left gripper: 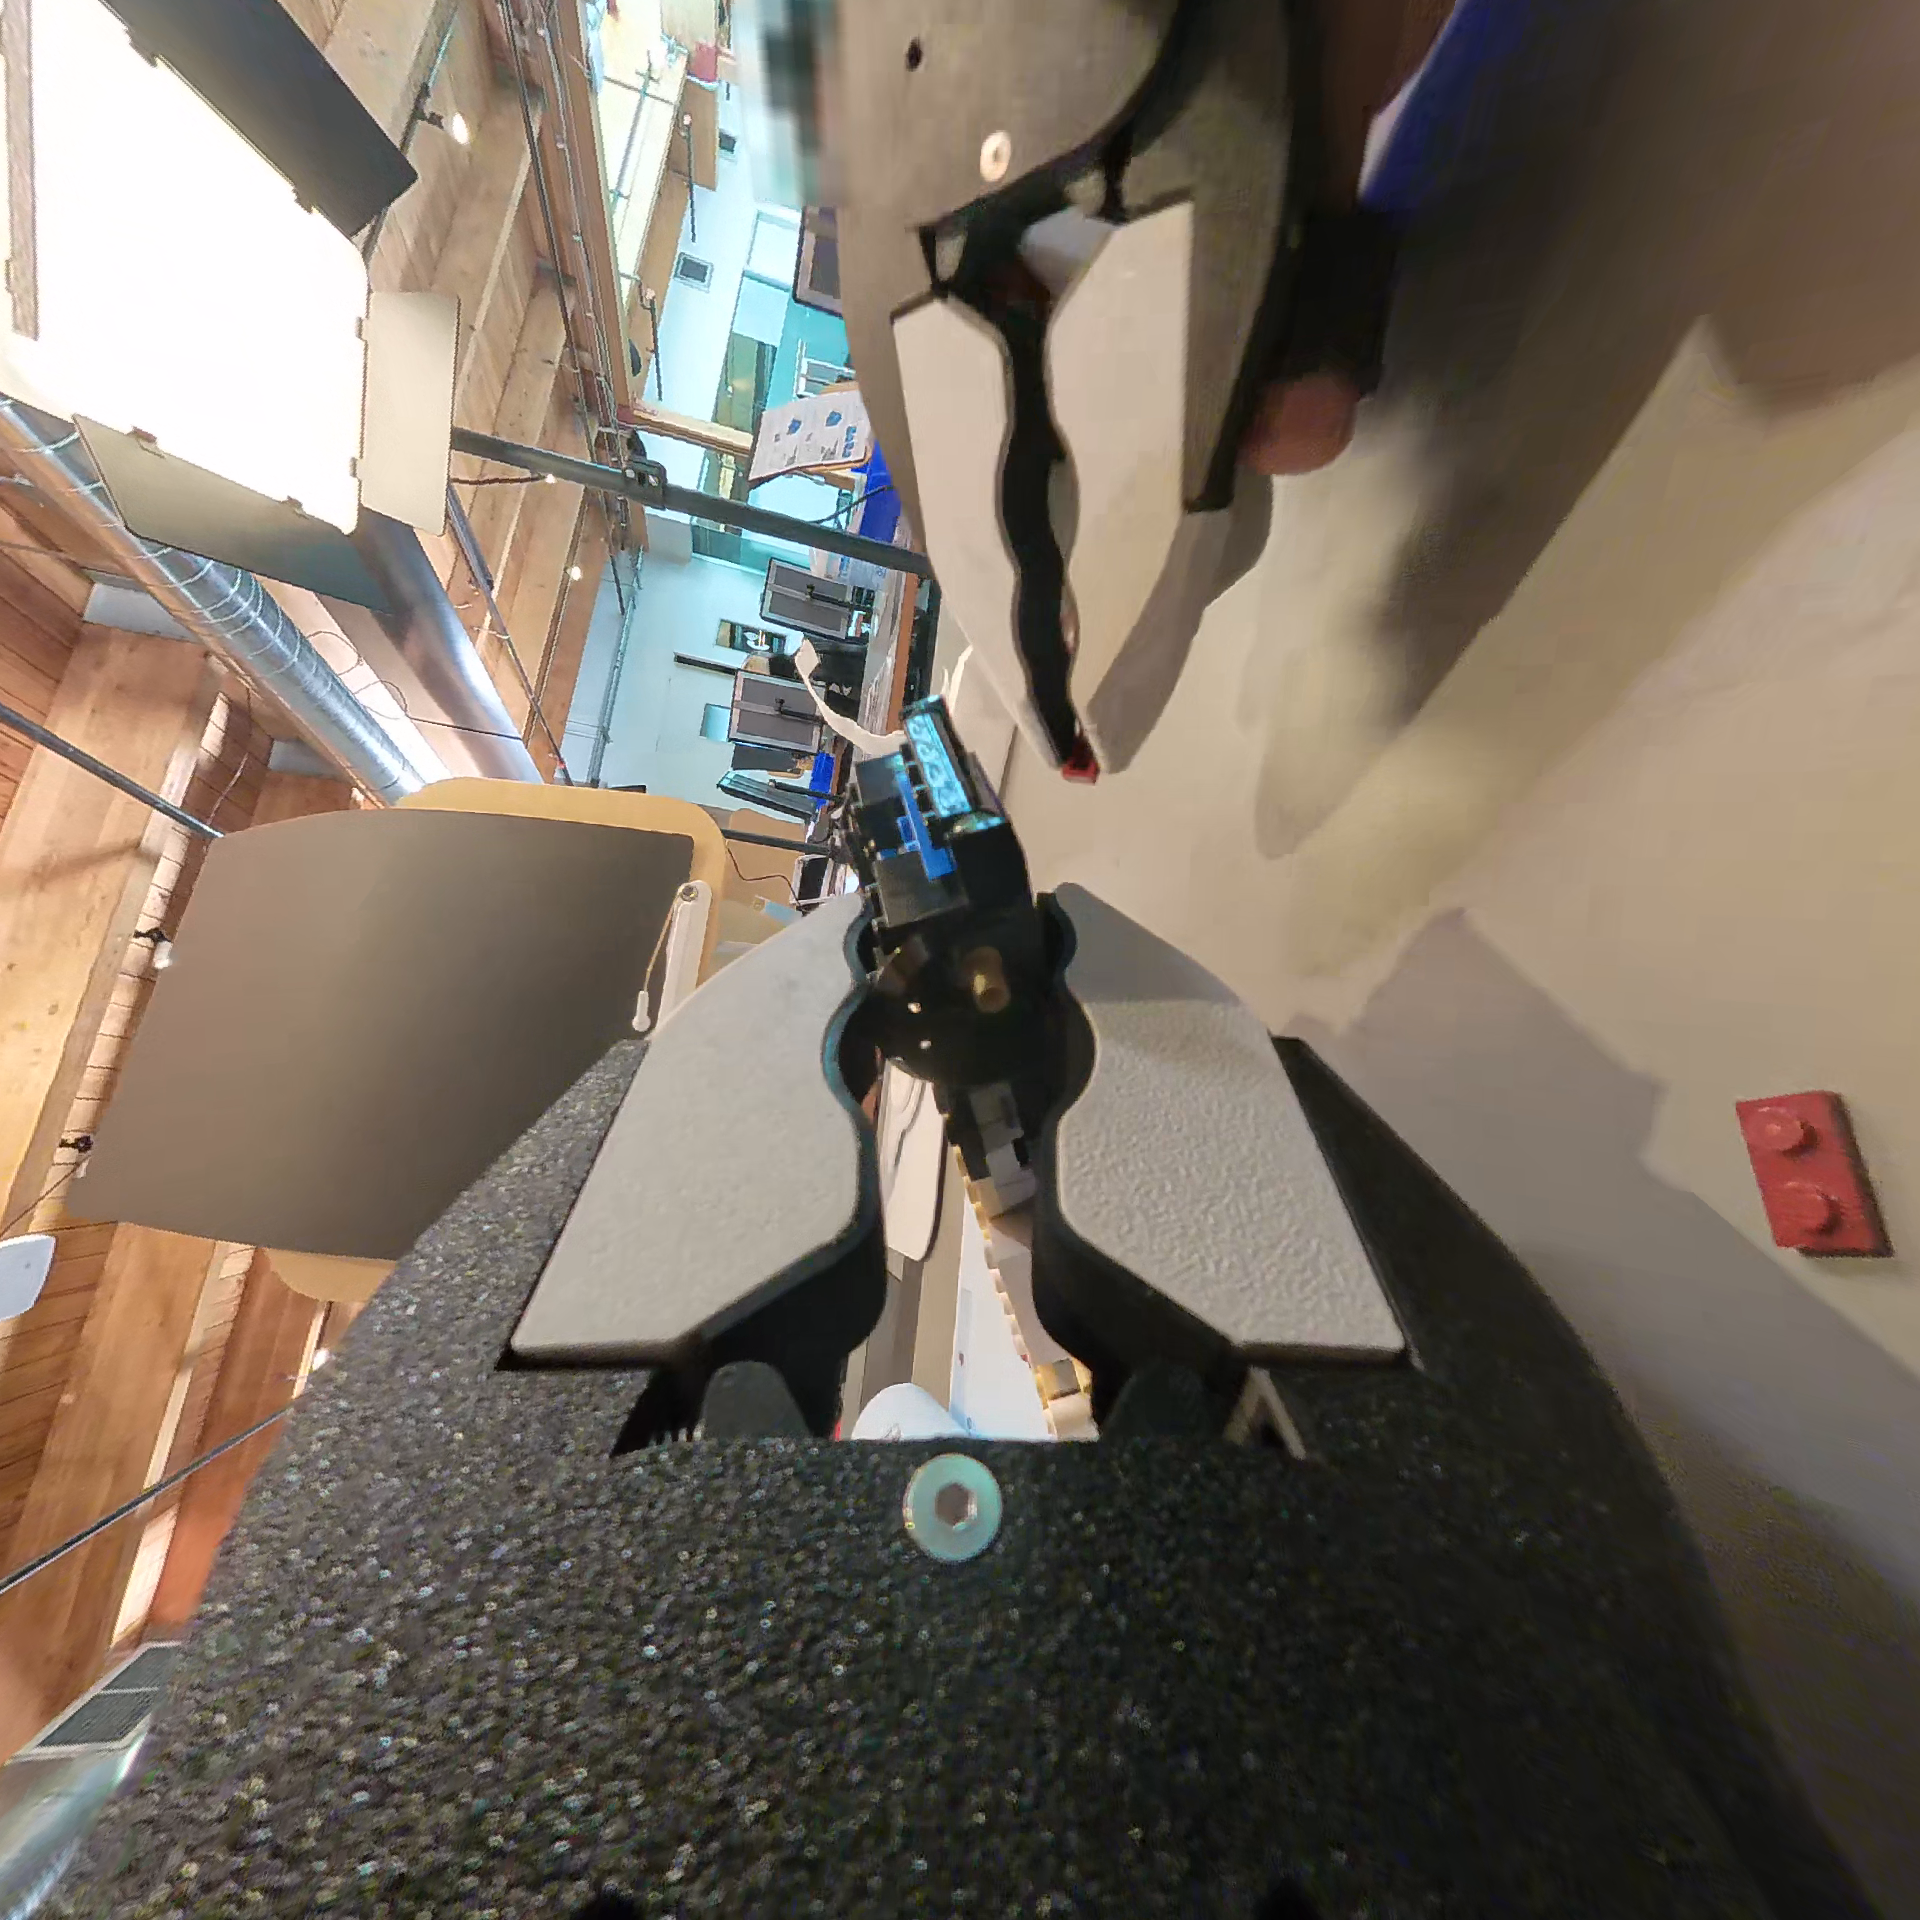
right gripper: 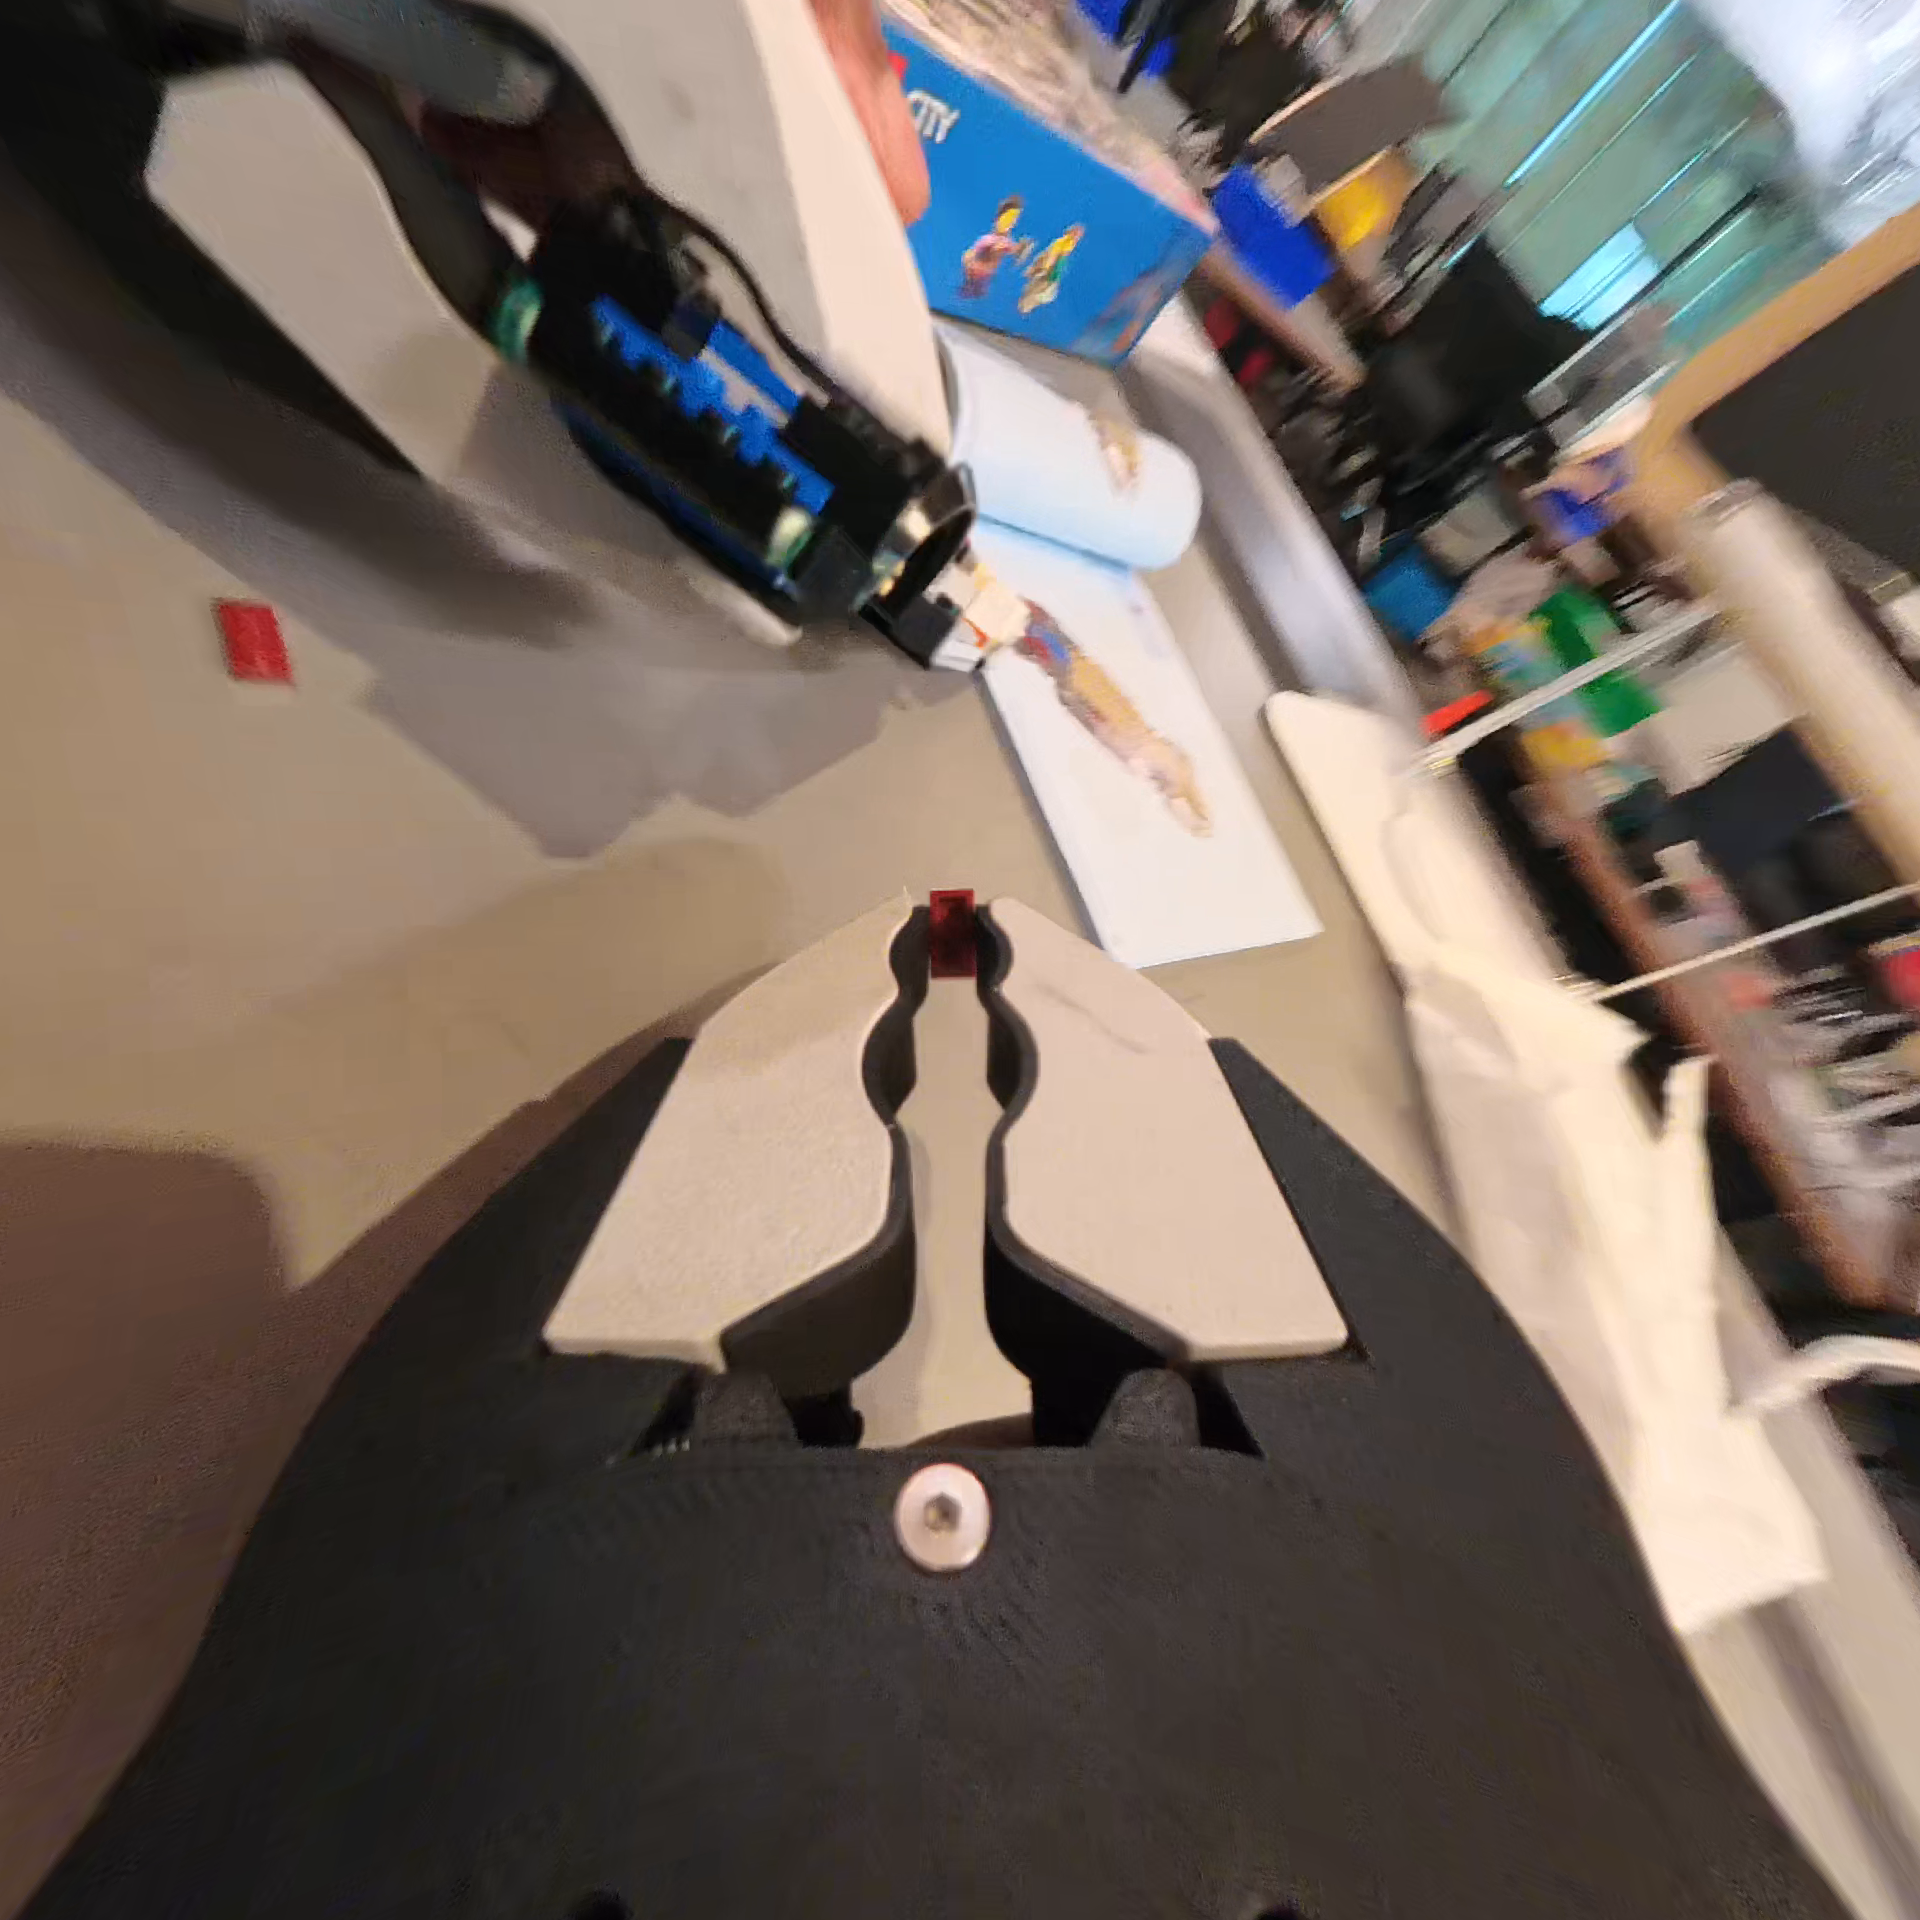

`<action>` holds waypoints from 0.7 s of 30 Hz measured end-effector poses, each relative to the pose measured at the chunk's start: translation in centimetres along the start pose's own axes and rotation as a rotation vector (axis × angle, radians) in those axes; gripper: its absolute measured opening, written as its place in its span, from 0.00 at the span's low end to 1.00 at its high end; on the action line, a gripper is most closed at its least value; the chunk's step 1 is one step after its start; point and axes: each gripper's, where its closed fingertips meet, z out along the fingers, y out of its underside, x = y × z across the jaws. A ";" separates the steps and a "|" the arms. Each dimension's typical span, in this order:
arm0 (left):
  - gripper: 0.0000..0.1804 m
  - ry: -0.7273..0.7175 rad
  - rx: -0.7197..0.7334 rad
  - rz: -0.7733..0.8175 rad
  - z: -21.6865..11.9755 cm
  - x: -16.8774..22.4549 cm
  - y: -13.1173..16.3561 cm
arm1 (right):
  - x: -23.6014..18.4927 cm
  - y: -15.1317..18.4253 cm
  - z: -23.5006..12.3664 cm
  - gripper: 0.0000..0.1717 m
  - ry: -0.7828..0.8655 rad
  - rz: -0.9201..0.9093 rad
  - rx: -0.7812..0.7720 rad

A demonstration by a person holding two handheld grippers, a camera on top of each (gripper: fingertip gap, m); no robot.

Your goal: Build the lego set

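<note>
My left gripper is shut on a black and blue brick model, held above the beige table; the model also shows in the right wrist view. My right gripper is shut on a small dark red brick piece at its fingertips. In the left wrist view the right gripper comes in from above with the red piece at its tip, close beside the model. A red two-stud plate lies on the table; it shows far left in the right wrist view.
An open instruction booklet and a blue toy box lie beyond the model. White plastic bags lie along the table's right side. A black-seated chair stands past the table edge.
</note>
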 end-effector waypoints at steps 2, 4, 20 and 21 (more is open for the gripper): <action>0.16 0.006 0.010 -0.010 0.0 0.0 -0.3 | -0.1 0.4 -0.3 0.04 0.058 -0.124 -0.005; 0.16 0.018 0.020 -0.023 0.1 0.2 -0.5 | -1.1 0.8 -0.3 0.05 0.024 -0.170 -0.028; 0.16 0.013 0.034 -0.059 -0.3 -0.7 -0.9 | -1.9 2.6 0.0 0.13 -0.128 0.062 -0.188; 0.16 0.014 0.032 -0.056 -0.3 -0.7 -0.8 | -1.9 2.7 0.2 0.12 -0.141 0.090 -0.200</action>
